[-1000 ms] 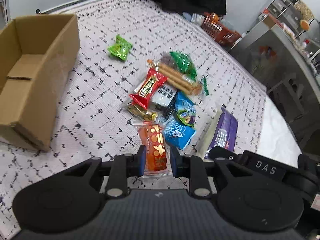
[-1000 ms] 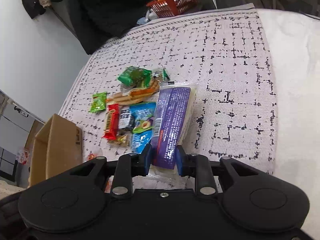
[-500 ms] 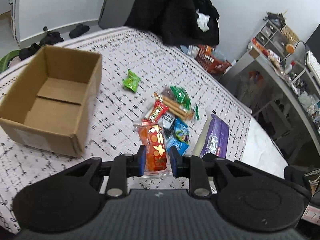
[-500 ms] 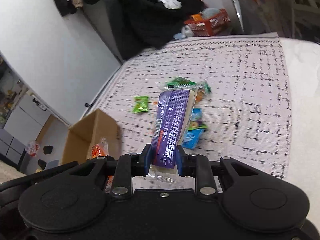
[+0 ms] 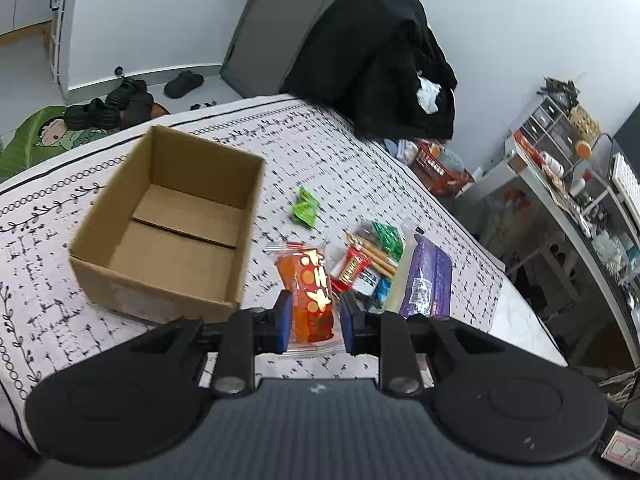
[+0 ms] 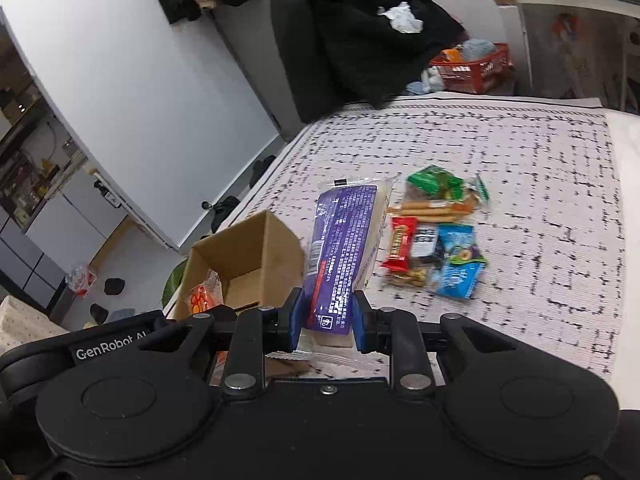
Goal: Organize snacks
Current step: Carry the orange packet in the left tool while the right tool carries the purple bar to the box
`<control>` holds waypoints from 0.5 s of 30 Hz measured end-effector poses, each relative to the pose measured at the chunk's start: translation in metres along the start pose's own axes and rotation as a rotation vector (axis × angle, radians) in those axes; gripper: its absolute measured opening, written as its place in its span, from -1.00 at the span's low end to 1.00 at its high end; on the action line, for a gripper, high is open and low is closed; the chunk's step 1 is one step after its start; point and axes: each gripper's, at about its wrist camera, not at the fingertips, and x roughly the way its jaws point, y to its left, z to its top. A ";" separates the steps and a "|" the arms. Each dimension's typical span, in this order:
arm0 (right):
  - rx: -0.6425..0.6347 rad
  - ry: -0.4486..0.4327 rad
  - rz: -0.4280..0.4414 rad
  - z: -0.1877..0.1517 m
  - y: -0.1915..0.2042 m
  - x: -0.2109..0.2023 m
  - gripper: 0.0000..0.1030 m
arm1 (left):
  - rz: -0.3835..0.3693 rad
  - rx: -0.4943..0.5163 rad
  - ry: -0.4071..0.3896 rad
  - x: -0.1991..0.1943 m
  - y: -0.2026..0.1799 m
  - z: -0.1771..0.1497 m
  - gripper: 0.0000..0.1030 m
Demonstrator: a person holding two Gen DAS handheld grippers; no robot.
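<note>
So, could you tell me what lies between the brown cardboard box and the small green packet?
Only bare patterned cloth lies between cardboard box and green packet, seen from the left wrist.

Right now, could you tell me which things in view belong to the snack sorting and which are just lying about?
Job:
- orange snack packet in the left tool
- purple packet in the right tool
- cardboard box
- snack pile
- green packet

Lying about:
- black coat
- red basket
- shoes
</note>
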 end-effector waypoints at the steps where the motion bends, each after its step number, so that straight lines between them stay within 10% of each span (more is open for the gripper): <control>1: -0.002 0.001 0.002 0.000 0.004 0.002 -0.52 | -0.002 -0.005 -0.003 -0.002 0.003 0.001 -0.54; 15: -0.068 0.038 0.027 -0.006 0.064 0.039 -0.57 | 0.030 -0.096 -0.035 -0.004 0.063 0.026 -0.53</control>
